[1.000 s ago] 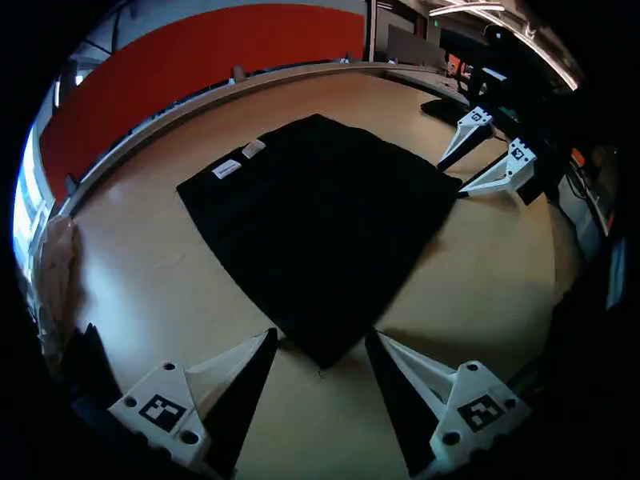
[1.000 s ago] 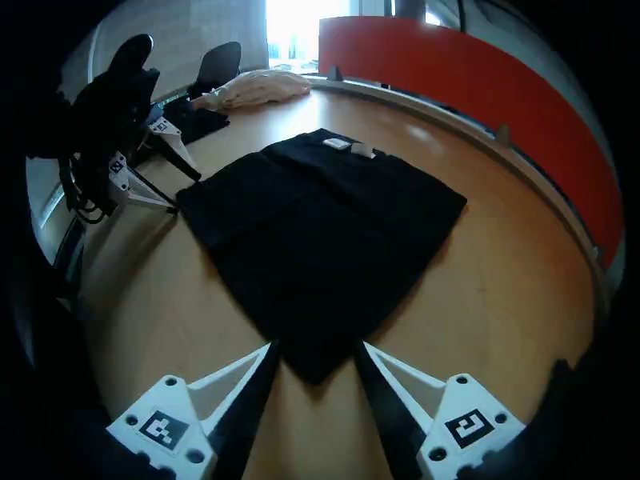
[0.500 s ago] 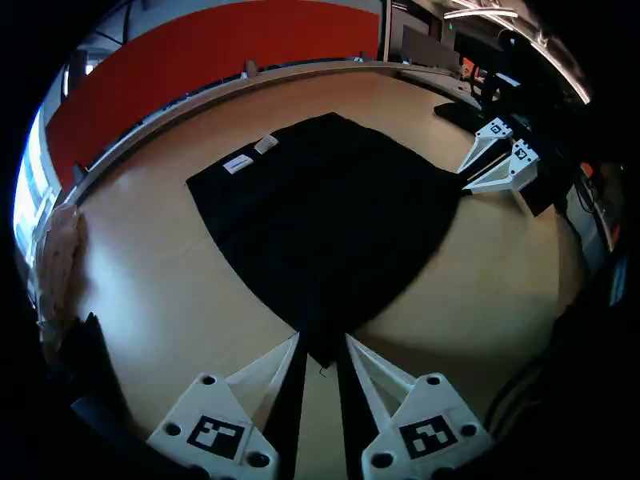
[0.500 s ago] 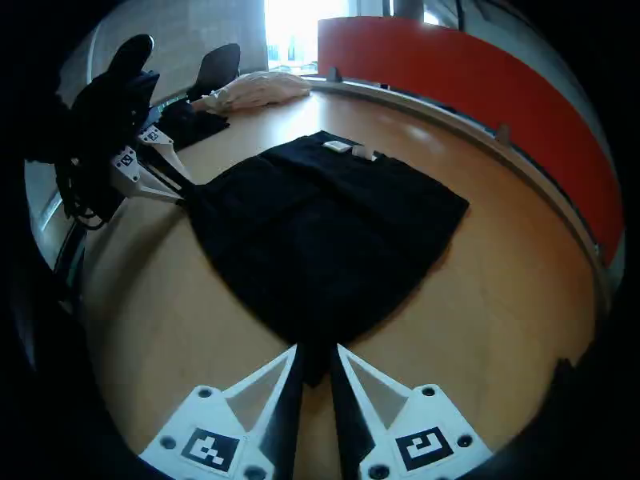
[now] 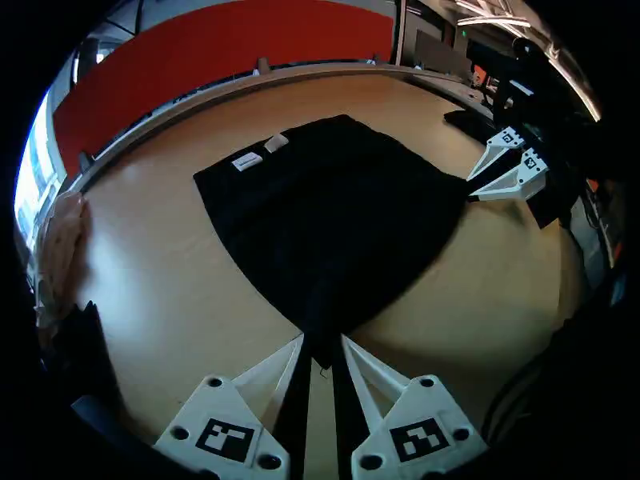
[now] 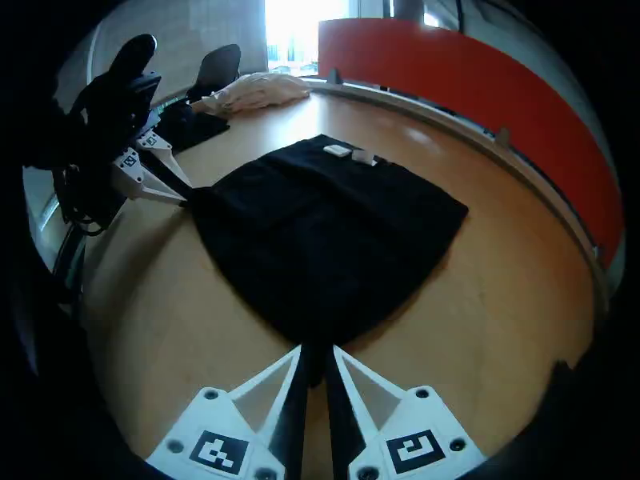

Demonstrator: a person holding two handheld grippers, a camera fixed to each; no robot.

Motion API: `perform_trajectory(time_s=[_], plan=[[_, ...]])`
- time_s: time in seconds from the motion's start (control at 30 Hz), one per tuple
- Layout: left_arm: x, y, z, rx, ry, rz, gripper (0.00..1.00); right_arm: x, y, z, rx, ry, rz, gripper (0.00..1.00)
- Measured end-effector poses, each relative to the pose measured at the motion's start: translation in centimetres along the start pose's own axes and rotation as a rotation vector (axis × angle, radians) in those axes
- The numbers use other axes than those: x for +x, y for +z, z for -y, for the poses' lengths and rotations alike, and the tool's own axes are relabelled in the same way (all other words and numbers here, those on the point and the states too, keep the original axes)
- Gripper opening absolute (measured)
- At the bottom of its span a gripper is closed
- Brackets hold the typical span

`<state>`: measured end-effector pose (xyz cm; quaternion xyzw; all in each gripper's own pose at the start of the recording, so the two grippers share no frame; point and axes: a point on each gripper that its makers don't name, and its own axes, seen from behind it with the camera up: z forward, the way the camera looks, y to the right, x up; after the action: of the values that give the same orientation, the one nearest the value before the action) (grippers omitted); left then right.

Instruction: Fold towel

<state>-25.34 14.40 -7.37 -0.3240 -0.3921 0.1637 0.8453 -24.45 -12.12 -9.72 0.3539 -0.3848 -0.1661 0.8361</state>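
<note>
At the near tip of the black towel (image 5: 336,216), at 6 o'clock in the left gripper view, the left gripper (image 5: 322,344) has closed from the wide spread of a second ago to a tight pinch, both fingers pressing the cloth corner between them. At 6 o'clock in the right gripper view the right gripper (image 6: 314,352) has done the same, clamped narrow on its own corner of the towel (image 6: 328,232). From each pinch the fabric gathers into a low ridge running away toward 12 o'clock. The rest of the towel lies spread on the wooden table (image 5: 160,272), with its white tags (image 5: 248,161) on the far edge at about 11 o'clock. Each camera also catches the other tool: the right gripper (image 5: 484,180) bites the towel's side corner at 2 o'clock in the left gripper view, and the left gripper (image 6: 180,188) does so at 10 o'clock in the right gripper view. Farther out, a heap of beige cloth (image 6: 256,88) rests near the table's far rim and a red partition (image 6: 480,80) curves behind it. With two neighbouring corners now held, the grasp appears complete, and the likely next step is to lift that edge and carry it over to the tagged side
</note>
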Motion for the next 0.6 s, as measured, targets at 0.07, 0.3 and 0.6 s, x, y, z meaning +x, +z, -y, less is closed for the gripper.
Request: perform_trajectory(time_s=[0.07,0.3,0.6], plan=[[0.2,-0.1,-0.2,-0.003,-0.003,-0.001,0.16,0.2,-0.3,-0.1,-0.003,0.004,-0.001,0.13],[1.8,-2.0,-0.2,0.006,-0.042,-0.034,0.16,1.8,-1.9,-0.4,-0.018,0.011,-0.033,0.13],[4.8,-4.9,0.0,0.025,-0.098,-0.086,0.16,4.8,-4.6,-0.7,-0.042,0.014,-0.09,0.13]])
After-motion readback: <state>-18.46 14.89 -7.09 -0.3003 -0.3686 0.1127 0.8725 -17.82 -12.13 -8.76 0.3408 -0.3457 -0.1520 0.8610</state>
